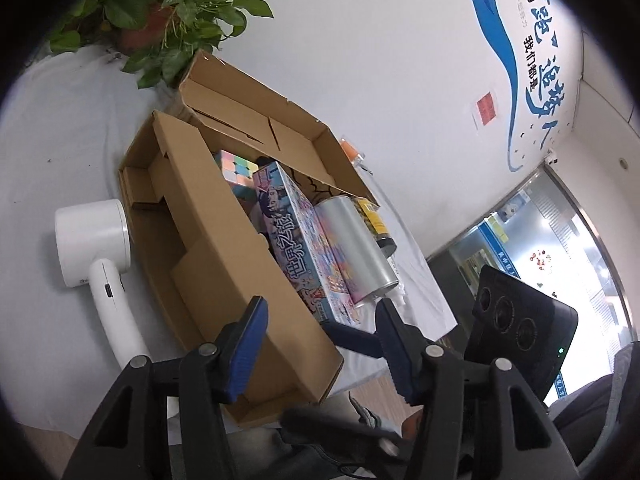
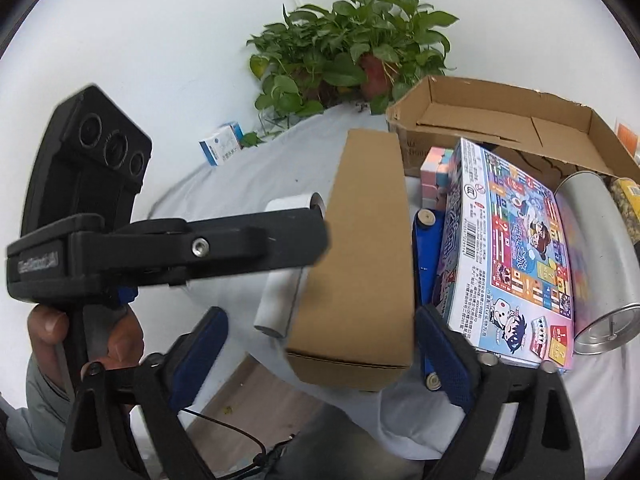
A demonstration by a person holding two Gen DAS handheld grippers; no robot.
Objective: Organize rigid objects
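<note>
The board game box (image 1: 296,240) hides most of the puzzle cube (image 1: 236,168) behind it. The cardboard flap (image 2: 360,248) conceals the middle of the white hair dryer (image 2: 280,300) and the near rim of the cardboard box (image 2: 500,120). The yellow jar (image 2: 626,204) is cut off by the right wrist picture's right edge. Print on the small blue-and-white carton (image 2: 222,142), by the counter's far edge, is too small to read. Contents under the board game box cannot be determined.

Wall lettering (image 1: 532,56) reads 我们都是 — the game box (image 1: 304,240) shows 环游, rest unclear.
</note>
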